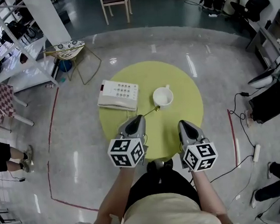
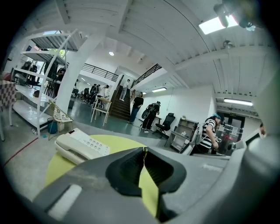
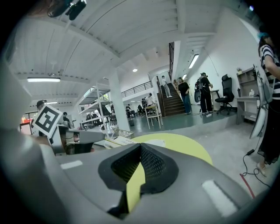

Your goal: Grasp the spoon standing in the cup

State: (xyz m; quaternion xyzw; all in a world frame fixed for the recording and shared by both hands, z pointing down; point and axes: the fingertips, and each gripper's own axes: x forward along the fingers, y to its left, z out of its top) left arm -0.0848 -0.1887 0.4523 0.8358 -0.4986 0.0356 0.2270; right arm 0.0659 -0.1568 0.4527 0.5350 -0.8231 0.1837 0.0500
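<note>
spoon (image 1: 149, 111) slants from near-left rim of the white cup (image 1: 164, 98) to the left gripper (image 1: 138, 119) tips; jaws pressed together, pinching handle end. right gripper (image 1: 184, 125) closed on nothing, apart from cup. phone (image 1: 118, 95) left of cup, all on yellow table (image 1: 175, 72)

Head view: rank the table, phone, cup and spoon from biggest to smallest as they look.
1. table
2. phone
3. cup
4. spoon, roughly as long as the cup is wide, but far thinner
</note>
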